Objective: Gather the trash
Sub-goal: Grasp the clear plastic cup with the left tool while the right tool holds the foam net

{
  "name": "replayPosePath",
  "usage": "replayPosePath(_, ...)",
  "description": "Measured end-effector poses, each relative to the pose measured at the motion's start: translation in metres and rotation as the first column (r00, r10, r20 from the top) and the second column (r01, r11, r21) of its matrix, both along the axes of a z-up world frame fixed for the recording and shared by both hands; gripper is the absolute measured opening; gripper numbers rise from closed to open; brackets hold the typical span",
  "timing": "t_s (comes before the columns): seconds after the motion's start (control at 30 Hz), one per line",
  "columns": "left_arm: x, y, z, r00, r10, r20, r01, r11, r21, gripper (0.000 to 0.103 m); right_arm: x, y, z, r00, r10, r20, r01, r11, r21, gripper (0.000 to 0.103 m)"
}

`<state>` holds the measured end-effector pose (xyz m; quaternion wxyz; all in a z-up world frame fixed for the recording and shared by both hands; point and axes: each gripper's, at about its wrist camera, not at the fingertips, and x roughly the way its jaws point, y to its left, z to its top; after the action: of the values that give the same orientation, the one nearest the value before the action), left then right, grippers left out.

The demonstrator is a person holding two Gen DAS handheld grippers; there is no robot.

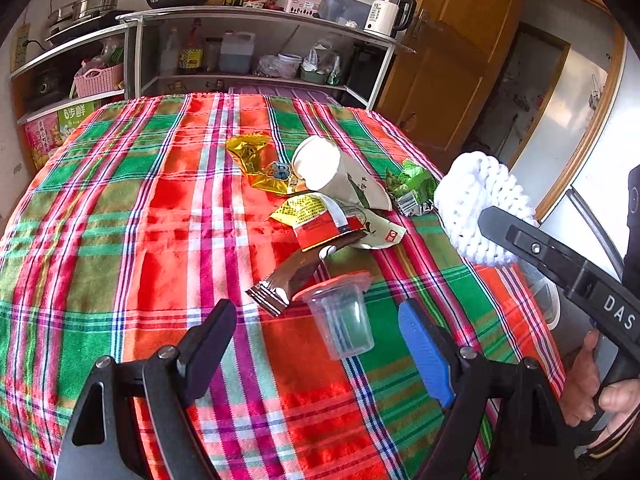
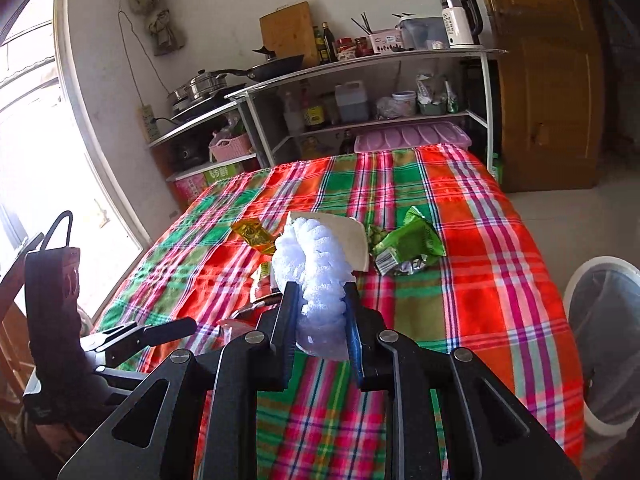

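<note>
A white foam net (image 2: 316, 256) is squeezed between the pads of my right gripper (image 2: 320, 288), which holds it above the table; it also shows as the foam net (image 1: 476, 200) at the right of the left wrist view. My left gripper (image 1: 316, 312) stands open just above a clear plastic cup (image 1: 344, 320) lying on the cloth, without touching it. Beyond the cup lie a brown and silver wrapper (image 1: 288, 280), a red and yellow packet (image 1: 316, 220), a tipped white paper cup (image 1: 320, 164), a gold wrapper (image 1: 252, 156) and a green wrapper (image 1: 416, 184).
The table wears a red and green plaid cloth (image 1: 120, 200). A white-rimmed bin (image 2: 608, 320) with a liner stands on the floor past the table's right edge. Shelves (image 1: 248, 76) with pots, bottles and a kettle line the wall behind, beside a wooden door (image 1: 460, 60).
</note>
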<state>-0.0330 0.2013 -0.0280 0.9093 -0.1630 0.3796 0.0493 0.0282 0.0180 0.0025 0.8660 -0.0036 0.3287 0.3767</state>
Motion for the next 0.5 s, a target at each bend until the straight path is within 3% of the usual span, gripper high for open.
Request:
replayPosePath(0.23, 0.013, -0.009, -0.005, 1.000, 0.002, -0.016, -0.002, 1.000, 0.016, 0.084, 0.000, -0.018, 0.000, 0.999, -0.033, 0.005, 0.033, 0.999, 0.007, 0.022)
replayPosePath(0.5, 0.019, -0.013, -0.009, 0.999, 0.019, -0.047, -0.017, 0.999, 0.051, 0.065, 0.002, -0.024, -0.002, 0.999, -0.046, 0.002, 0.046, 0.999, 0.006, 0.022)
